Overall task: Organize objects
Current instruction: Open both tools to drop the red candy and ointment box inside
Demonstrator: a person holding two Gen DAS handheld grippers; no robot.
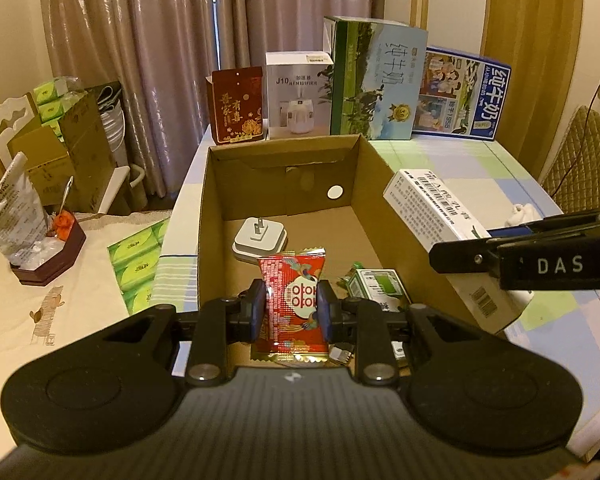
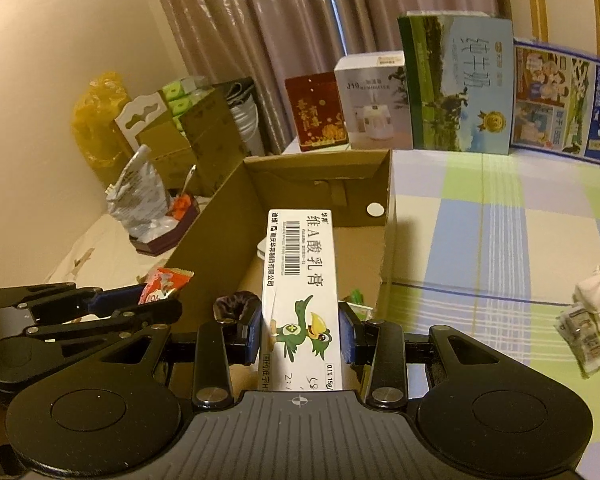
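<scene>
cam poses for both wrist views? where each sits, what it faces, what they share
Left wrist: rides the left gripper, facing along its fingers into the cardboard box; fingers clamp a red snack packet; right gripper enters from the right.
Right wrist: rides the right gripper, facing over the box's near end; fingers clamp a white ointment box; left gripper at lower left.
Shared: cardboard box, both held items, humidifier box and milk cartons behind.
</scene>
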